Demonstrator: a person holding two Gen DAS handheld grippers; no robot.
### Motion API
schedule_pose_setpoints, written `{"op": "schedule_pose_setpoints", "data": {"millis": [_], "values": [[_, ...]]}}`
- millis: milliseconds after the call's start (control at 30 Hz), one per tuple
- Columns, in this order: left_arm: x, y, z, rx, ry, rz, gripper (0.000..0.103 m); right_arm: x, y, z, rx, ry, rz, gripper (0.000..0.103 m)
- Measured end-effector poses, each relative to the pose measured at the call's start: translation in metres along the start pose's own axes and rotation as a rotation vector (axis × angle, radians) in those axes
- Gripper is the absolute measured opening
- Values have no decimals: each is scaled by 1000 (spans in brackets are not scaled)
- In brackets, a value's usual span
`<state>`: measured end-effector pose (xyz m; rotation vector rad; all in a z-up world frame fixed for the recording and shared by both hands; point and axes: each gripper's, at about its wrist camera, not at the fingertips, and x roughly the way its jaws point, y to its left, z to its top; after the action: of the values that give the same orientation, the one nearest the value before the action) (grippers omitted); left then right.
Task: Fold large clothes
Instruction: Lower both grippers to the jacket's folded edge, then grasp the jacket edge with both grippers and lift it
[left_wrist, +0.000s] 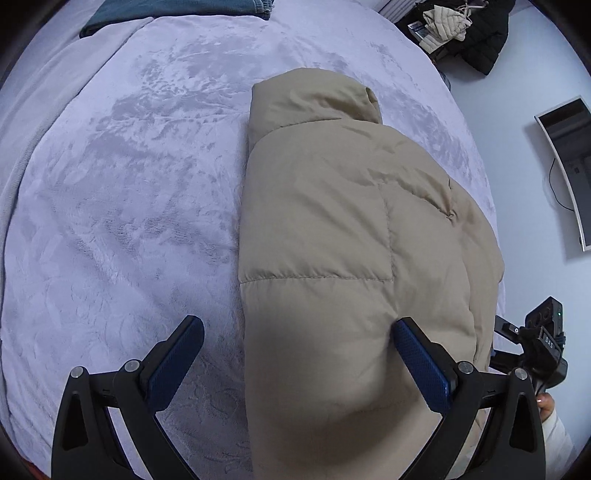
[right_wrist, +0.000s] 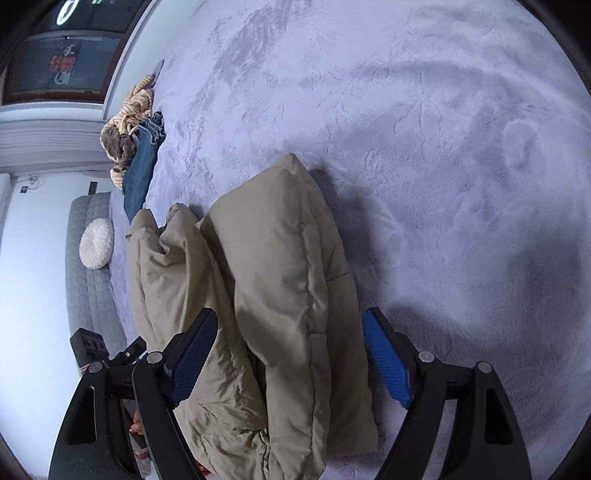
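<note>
A beige puffer jacket (left_wrist: 332, 229) lies folded lengthwise on the lilac plush blanket (left_wrist: 129, 203) of a bed. My left gripper (left_wrist: 295, 332) is open, its fingers standing either side of the jacket's near left edge; the right pad (left_wrist: 421, 365) touches the fabric. In the right wrist view the jacket (right_wrist: 280, 277) bulges up in thick folds. My right gripper (right_wrist: 291, 339) is open, with the jacket's folded layers between its wide-apart fingers. The right gripper also shows at the left wrist view's right edge (left_wrist: 535, 339).
Blue jeans (right_wrist: 142, 166) and striped clothes (right_wrist: 129, 114) lie at the bed's far edge. A grey bench with a white round cushion (right_wrist: 96, 242) stands beside the bed. Dark and beige jackets (left_wrist: 461, 26) are piled off the bed. A monitor (left_wrist: 569, 162) hangs on the wall.
</note>
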<state>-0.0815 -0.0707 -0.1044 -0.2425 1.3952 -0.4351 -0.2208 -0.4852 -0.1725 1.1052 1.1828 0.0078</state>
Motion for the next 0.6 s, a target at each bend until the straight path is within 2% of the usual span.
{"op": "schedule_pose_setpoints", "data": {"millis": [100, 233, 300, 467, 533, 600], "values": [[6, -3, 2, -5, 16, -20, 103, 10, -8, 6, 41, 22, 30, 83], [9, -10, 5, 8, 13, -13, 103, -14, 9, 7, -3, -115, -9, 83], [15, -14, 5, 10, 25, -25, 103, -26, 27, 6, -50, -154, 16, 83], [32, -35, 5, 54, 33, -27, 103, -7, 68, 16, -134, -84, 99, 83], [37, -43, 5, 65, 30, -16, 103, 6, 80, 19, -162, -53, 94, 83], [42, -49, 4, 73, 27, -3, 103, 23, 91, 21, -199, -19, 31, 82]]}}
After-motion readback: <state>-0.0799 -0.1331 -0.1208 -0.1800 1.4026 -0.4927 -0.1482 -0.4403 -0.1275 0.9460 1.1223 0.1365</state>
